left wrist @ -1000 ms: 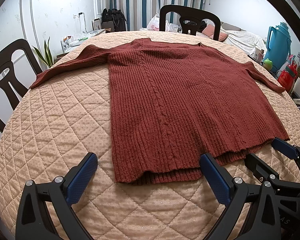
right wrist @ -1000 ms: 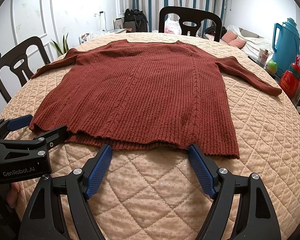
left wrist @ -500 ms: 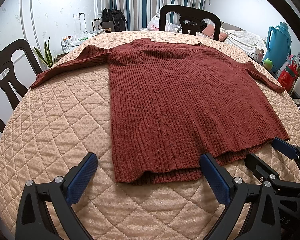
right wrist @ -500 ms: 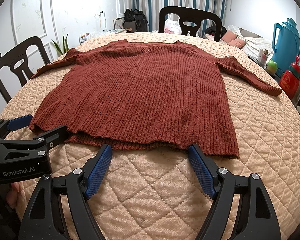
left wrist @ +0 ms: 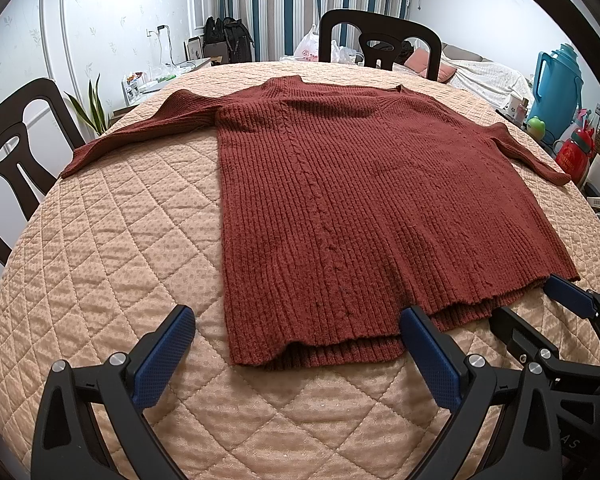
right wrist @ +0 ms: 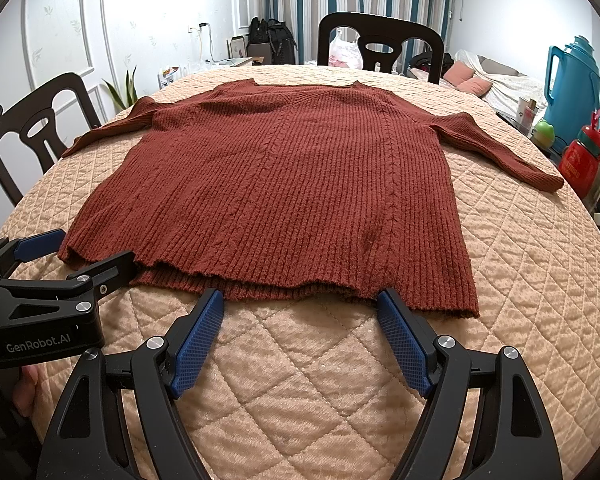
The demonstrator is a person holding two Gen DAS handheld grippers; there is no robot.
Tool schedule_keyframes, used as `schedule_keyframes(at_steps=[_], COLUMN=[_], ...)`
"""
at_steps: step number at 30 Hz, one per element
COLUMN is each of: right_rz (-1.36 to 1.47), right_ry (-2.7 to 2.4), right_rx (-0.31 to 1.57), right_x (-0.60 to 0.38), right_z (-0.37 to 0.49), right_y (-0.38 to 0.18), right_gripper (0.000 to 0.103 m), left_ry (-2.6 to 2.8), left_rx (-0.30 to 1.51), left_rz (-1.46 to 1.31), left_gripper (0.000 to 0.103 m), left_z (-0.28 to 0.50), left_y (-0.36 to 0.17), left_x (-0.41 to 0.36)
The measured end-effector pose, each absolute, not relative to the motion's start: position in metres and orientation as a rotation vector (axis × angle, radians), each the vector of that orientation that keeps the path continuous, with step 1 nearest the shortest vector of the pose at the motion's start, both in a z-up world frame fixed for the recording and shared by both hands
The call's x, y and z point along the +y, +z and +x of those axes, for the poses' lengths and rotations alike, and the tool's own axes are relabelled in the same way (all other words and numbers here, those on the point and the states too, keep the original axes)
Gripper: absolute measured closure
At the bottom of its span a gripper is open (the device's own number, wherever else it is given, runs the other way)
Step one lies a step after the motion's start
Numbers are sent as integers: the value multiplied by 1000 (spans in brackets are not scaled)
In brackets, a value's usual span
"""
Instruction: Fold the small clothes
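Observation:
A rust-red ribbed knit sweater (left wrist: pixel 372 208) (right wrist: pixel 296 192) lies flat on the quilted round table, both sleeves spread out, its hem toward me. My left gripper (left wrist: pixel 296 320) stands open just short of the hem's left corner, nothing between its blue pads. My right gripper (right wrist: pixel 300 300) is open too, its tips at the hem near the sweater's right side. In the left wrist view the right gripper (left wrist: pixel 536 308) shows at the lower right. The left gripper (right wrist: pixel 88 252) appears at the lower left of the right wrist view.
A peach quilted cover (left wrist: pixel 112 264) spans the table (right wrist: pixel 540 264). Dark chairs stand at the far side (left wrist: pixel 380 40) and at the left (left wrist: pixel 12 144). A teal thermos (right wrist: pixel 572 80) and a red bottle (right wrist: pixel 584 160) stand off the right edge. A person's hand (right wrist: pixel 24 388) holds the left gripper.

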State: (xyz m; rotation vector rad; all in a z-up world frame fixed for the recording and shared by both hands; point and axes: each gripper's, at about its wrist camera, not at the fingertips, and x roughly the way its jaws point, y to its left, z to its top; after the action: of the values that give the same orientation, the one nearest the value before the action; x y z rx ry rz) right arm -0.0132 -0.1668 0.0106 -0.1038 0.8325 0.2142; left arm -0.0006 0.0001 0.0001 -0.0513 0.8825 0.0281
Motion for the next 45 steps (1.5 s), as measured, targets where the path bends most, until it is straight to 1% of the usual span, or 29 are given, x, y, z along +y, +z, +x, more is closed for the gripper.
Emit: schedule_keyframes(at_steps=[10, 19, 24, 32, 36, 43, 45], right_rz=[-106, -66, -74, -58, -64, -89, -90], right_ry=[216, 294, 309, 334, 378, 415, 432], right_rx=[835, 823, 747, 688, 678, 684, 695], right_x=[-167, -168, -167, -166, -158, -137, -128], right_z=[-13, -18, -16, 4, 22, 53, 65], right_y=[11, 20, 44, 69, 81, 92, 91], right_gripper=[24, 24, 24, 24, 24, 24, 24], left_ry=[22, -30, 9, 37, 50, 147, 159], left_rx=[883, 870, 796, 748, 714, 723, 725], left_rz=[-57, -108, -119, -180, -203, -311, -331], left_gripper=[0, 0, 0, 0, 0, 0, 2], left_z=[0, -5, -10, -2, 5, 34, 43], left_y=[0, 10, 27, 45, 57, 61, 60], left_x=[-3, 17, 42, 83, 107, 162, 172])
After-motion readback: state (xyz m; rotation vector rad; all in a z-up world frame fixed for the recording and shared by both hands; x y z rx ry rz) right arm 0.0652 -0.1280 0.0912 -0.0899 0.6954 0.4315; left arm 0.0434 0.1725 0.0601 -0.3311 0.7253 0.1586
